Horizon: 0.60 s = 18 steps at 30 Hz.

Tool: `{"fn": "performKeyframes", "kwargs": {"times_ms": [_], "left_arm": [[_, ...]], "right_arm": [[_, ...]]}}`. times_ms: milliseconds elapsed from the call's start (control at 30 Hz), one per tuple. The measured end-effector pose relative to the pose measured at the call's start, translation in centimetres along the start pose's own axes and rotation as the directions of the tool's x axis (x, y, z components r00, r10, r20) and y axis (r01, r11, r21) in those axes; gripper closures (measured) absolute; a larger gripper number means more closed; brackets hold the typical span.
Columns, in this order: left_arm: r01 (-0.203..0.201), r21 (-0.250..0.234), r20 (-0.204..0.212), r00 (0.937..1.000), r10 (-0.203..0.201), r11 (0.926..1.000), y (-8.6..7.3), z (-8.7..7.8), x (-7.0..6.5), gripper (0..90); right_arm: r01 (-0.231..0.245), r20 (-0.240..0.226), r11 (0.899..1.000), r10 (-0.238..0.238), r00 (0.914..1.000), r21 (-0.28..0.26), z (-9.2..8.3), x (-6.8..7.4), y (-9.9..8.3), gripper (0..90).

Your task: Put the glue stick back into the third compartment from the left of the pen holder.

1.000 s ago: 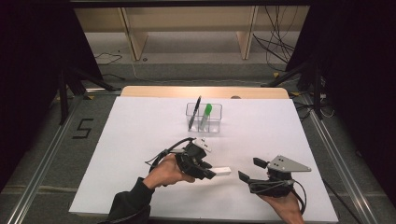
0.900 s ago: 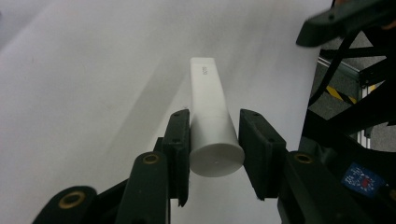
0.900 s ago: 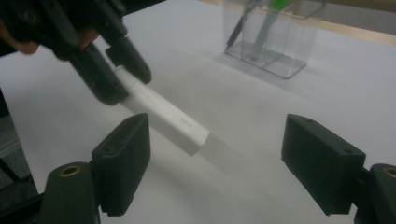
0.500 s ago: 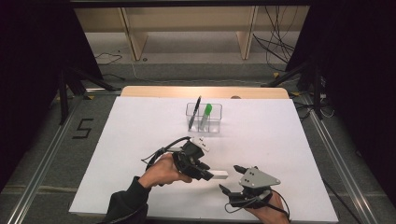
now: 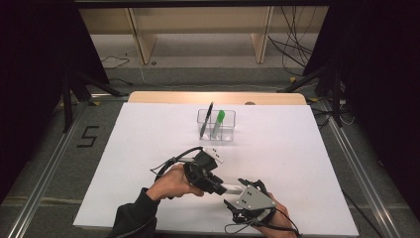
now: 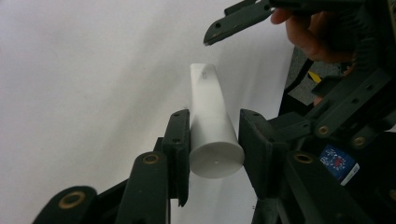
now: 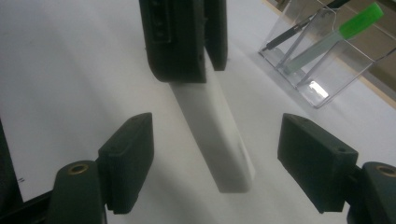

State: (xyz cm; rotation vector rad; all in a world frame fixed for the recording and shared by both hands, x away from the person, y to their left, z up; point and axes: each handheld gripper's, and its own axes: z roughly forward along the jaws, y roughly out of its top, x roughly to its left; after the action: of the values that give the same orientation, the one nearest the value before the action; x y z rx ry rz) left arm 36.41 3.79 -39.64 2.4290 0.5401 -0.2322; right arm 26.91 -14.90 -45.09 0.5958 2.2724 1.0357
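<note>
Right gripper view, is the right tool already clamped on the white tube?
No, the right tool stands open, its pads clear on either side of the white tube, which the left tool holds.

"5" — on floor

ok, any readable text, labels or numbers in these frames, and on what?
"5": black figure on the grey floor left of the table.
Blue sticker on the right gripper: print too small to read.
White tube, clear holder, green-capped marker: no readable text.
</note>
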Motion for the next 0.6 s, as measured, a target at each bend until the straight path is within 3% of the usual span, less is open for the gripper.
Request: {"fn": "performKeyframes", "kwargs": {"times_ms": [300, 600], "left_arm": [[-0.009, 0.03, 0.013, 0.9999, 0.009, 0.9995, 0.1, 0.6, -0.3, 64.7], [-0.018, 0.045, 0.023, 0.9996, 0.017, 0.9988, 0.2, 1.1, -0.7, 64.7]], "right_arm": [[0.118, 0.034, 0.993, -0.119, 0.9924, 0.026, 0.9, 1.5, 0.1, 38.3], [0.17, 0.063, 0.985, -0.173, 0.983, 0.038, 0.9, 1.8, 0.0, 50.8]]}}
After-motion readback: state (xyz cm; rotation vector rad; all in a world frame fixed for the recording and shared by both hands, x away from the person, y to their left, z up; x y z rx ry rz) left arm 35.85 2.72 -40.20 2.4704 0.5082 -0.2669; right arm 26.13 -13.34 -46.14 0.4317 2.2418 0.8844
